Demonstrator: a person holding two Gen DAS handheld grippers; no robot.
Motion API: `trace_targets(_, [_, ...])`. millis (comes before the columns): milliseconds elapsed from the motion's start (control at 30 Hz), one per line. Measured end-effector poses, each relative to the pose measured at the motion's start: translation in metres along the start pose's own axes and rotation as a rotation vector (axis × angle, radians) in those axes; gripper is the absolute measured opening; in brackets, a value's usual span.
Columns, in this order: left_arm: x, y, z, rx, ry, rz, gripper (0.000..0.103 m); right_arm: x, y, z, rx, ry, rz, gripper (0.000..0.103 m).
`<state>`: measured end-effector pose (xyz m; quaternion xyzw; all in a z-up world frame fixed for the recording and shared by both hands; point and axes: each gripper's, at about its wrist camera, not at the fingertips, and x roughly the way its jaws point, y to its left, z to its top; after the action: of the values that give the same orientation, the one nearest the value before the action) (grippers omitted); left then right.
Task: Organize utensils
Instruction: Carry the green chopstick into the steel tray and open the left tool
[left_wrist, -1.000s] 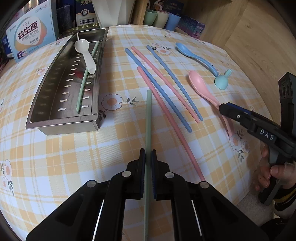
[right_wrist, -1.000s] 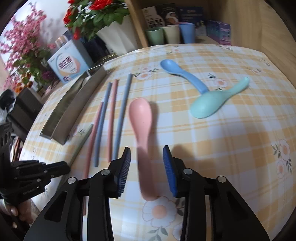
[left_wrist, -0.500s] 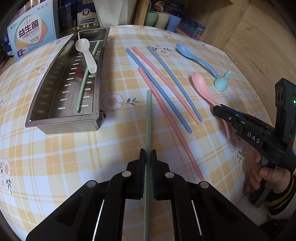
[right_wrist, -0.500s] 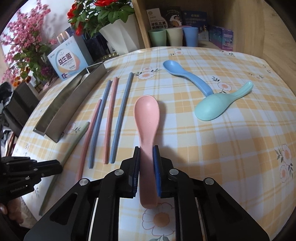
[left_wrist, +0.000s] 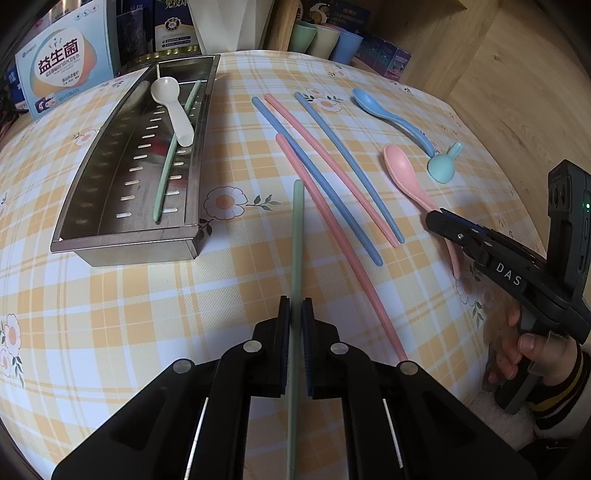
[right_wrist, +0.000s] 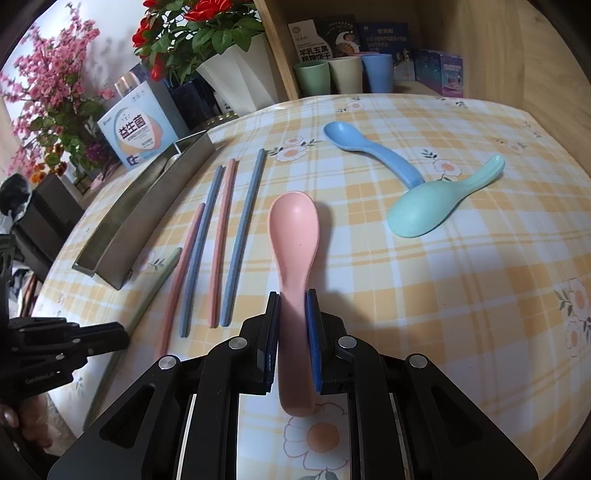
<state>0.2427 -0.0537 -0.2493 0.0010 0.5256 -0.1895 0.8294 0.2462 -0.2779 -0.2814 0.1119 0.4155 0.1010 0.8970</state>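
My left gripper (left_wrist: 295, 310) is shut on a green chopstick (left_wrist: 297, 236) that runs forward along the checked cloth. My right gripper (right_wrist: 292, 299) is shut on the handle of a pink spoon (right_wrist: 293, 229), whose bowl lies ahead of the fingers. A steel tray (left_wrist: 92, 236) at the left holds a white spoon (left_wrist: 171, 107) and another green chopstick (left_wrist: 173, 155). Two pink chopsticks (left_wrist: 332, 229) and two blue chopsticks (left_wrist: 347, 166) lie in the middle. A blue spoon (right_wrist: 369, 147) and a teal spoon (right_wrist: 428, 210) rest further right.
A printed box (left_wrist: 62, 62) stands behind the tray. Three cups (right_wrist: 347, 74) and small boxes sit on a wooden shelf at the back, beside a white flower pot (right_wrist: 236, 81). A wooden wall bounds the right side. A person's hand (left_wrist: 532, 350) holds the right gripper's handle.
The right gripper's fingers closed onto the pink spoon's handle and now grip it. The left gripper kept its hold on the green chopstick without moving.
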Motion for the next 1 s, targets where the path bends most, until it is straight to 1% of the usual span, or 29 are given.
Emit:
trace_targets(100, [0.000,0.000,0.000,0.000,-0.001,0.000,0.007,0.003,0.001,0.000,-0.006,0.020,0.016,0.014])
trace_targets(233, [0.000,-0.001,0.000,0.005,-0.007,0.003,0.007,0.003,0.002,-0.001,-0.011,0.019,0.016,0.014])
trace_targets(567, [-0.004,-0.002,-0.003,0.015,-0.025,-0.003,0.005,-0.004,0.001,-0.001,-0.007,-0.024,0.028,0.014])
trace_targets(733, [-0.020,0.000,0.006,0.015,-0.081,-0.018,0.005,-0.005,-0.001,-0.001,-0.001,-0.030,0.030,0.014])
trace_targets(867, [-0.040,0.009,0.021,-0.028,-0.132,-0.029,0.005,-0.004,-0.001,-0.001,0.003,-0.027,0.030,0.014])
trace_targets(1000, [-0.057,0.027,0.046,-0.076,-0.175,-0.030,0.006,-0.002,-0.002,0.000,0.010,-0.021,0.033,0.014])
